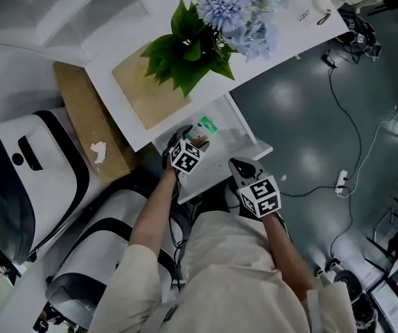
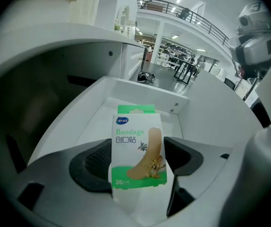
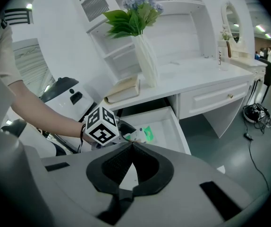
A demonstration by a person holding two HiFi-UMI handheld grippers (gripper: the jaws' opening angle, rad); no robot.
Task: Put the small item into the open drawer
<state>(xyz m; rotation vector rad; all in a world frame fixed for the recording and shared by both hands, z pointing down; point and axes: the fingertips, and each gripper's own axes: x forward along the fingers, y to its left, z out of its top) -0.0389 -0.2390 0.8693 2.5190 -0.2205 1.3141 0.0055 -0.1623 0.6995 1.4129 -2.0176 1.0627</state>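
L gripper [image 2: 138, 167] is clamped on the box [image 2: 138, 148], a green & white bandage pack. The jaws press its two sides and the pack stands upright btw them. R gripper [image 3: 132, 145] has its jaws together w/ nothing btw them. It hangs just outside the drawer front, doing no work.

Drawer [image 2: 126, 96] is pulled out under the desk [image 1: 150, 96] and is white inside. Head view puts L's tips & the box over the drawer's inner part, near the desk edge. R gripper view agrees: the box shows green above the drawer floor, beside L's marker cube. Can't tell if the box touches the floor or hangs a bit above it.

Progress, as I judge it: pick-up is done, carry is done, and the box sits inside the drawer's outline. Left to do: lower if needed, part L's jaws so the box drops or rests, then pull L out w/o dragging the box along. The task doesn't ask for shutting the drawer. So this is approx. the last step, w/ only the release missing.

Risk: the box is gripped upright by its lower half, so on release it'll prob. tip over. That's harmless within the drawer walls.
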